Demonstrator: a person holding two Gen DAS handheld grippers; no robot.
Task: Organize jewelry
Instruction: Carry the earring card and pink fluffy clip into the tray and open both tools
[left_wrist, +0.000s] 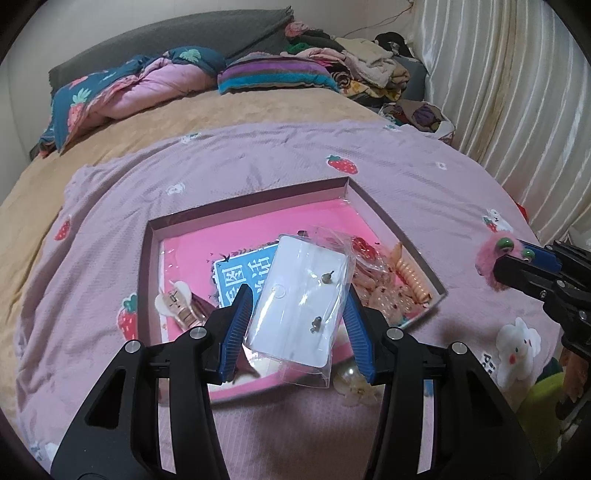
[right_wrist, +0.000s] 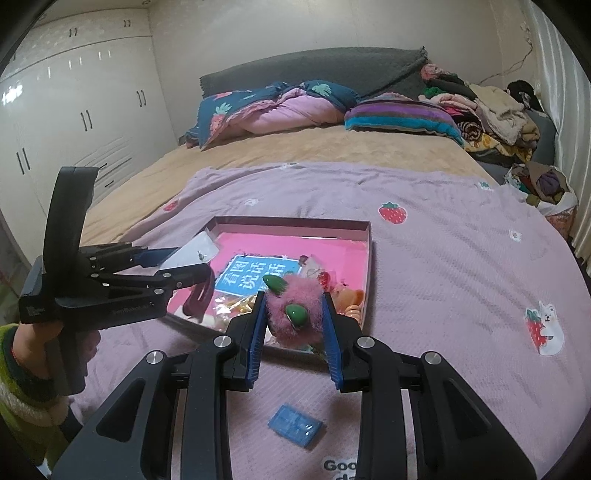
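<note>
While held above the pink tray (left_wrist: 391, 221), left gripper (left_wrist: 299, 306) pinches a clear earring packet (left_wrist: 295, 310) on white card; right gripper (right_wrist: 295, 314) clamps a fuzzy pink hair clip (right_wrist: 291, 310) with green ends.

Dim indoor light, fisheye-bent edges, soft focus.

A purple blanket (right_wrist: 443, 266) with strawberry prints covers the near bed, over a tan sheet (right_wrist: 295, 151). At twelve o'clock sits a grey headboard (right_wrist: 314, 66); a striped pillow (right_wrist: 402, 114) lies just below it. Clothes (right_wrist: 491, 110) pile at two o'clock. White wardrobes (right_wrist: 74, 110) stand at ten o'clock, curtains (left_wrist: 498, 92) at two.
</note>
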